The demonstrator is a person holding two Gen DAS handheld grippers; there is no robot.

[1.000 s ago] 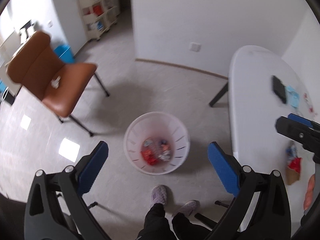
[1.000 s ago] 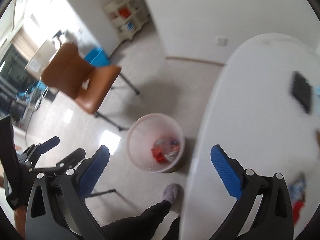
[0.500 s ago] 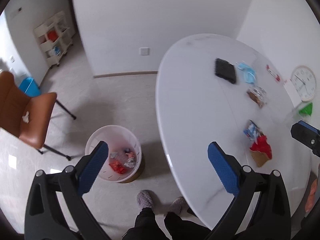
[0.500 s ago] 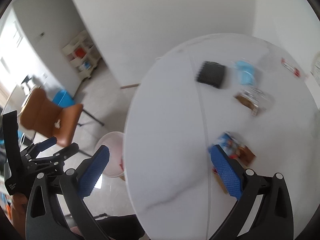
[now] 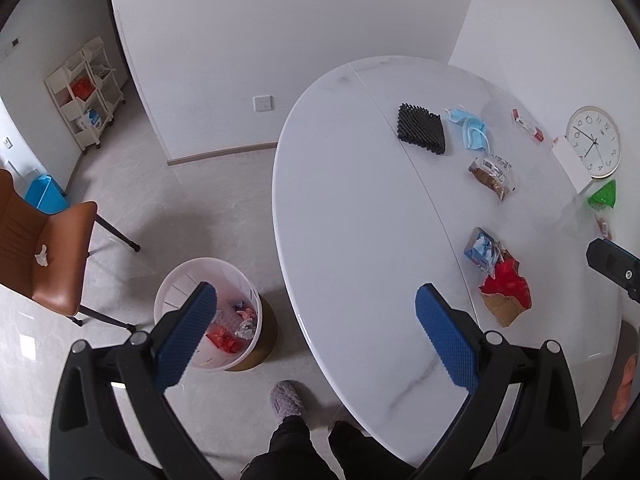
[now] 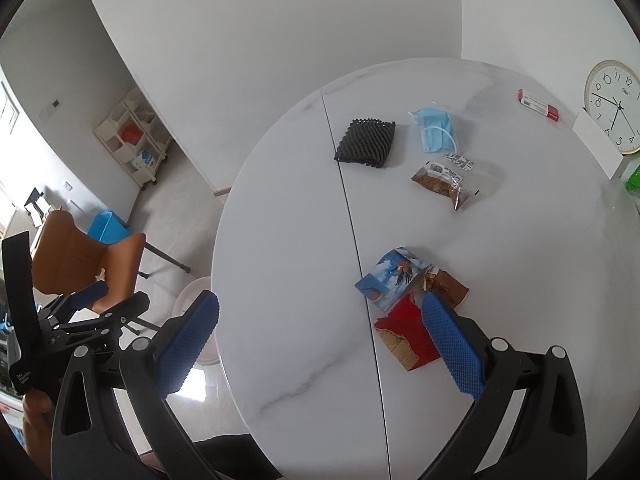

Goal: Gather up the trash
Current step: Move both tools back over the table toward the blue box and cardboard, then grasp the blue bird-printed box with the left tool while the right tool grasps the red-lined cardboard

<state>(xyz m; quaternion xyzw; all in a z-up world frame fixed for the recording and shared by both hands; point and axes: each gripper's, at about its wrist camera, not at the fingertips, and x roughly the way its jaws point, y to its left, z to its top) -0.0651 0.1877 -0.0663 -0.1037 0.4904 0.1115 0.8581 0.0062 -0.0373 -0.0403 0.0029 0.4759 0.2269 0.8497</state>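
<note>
A white trash basket [image 5: 176,284] stands on the floor left of the white oval table [image 5: 360,220], with red and silver wrappers inside. On the table lie torn red-and-brown cardboard [image 6: 404,334], a blue printed wrapper [image 6: 390,276], a clear bag of brown snack [image 6: 444,182], a blue face mask [image 6: 436,130] and a black textured pad [image 6: 366,142]. My left gripper [image 5: 316,332] is open and empty, above the floor and table edge. My right gripper [image 6: 320,342] is open and empty, above the table's near side, its right finger just over the red cardboard.
A brown chair [image 5: 44,240] with a crumpled tissue stands left of the basket. A wall clock [image 6: 616,106], a small red-and-white box [image 6: 538,104] and a green item [image 5: 602,194] lie at the table's far right. A shelf cart [image 5: 86,96] stands by the wall.
Both grippers have swung right from the basket and floor toward the table. The table's trash now fills both views. Both stay open and empty.
</note>
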